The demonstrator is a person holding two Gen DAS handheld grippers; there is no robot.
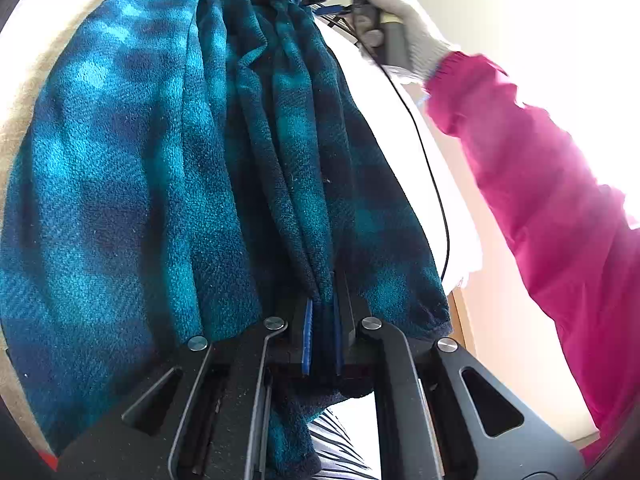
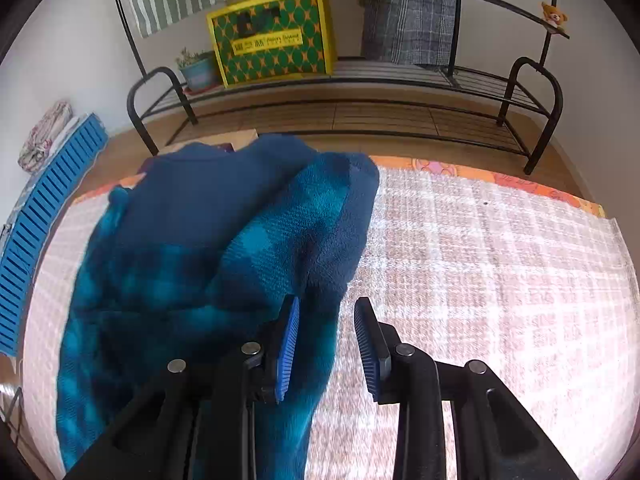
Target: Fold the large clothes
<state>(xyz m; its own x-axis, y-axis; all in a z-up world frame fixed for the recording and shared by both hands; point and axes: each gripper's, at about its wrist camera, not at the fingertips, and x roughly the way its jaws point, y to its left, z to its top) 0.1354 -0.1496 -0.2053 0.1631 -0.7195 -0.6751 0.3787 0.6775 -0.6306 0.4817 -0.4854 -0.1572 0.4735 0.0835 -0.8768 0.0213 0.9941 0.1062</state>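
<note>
Left wrist view: teal-and-navy plaid fleece garment (image 1: pixel 168 168) lies bunched on the pale checked bed cover (image 2: pixel 500 264), a fold pinched between the nearly closed left tongs (image 1: pixel 322 312); right tongs (image 2: pixel 326 312) gape, left pad brushing fleece

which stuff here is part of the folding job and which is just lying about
Job: teal plaid fleece garment; left tool, shut on its fabric; right tool, open; checked cloth under it.

Lying about: yellow-green box, potted plant, blue slatted panel, metal rack, teddy.
</note>
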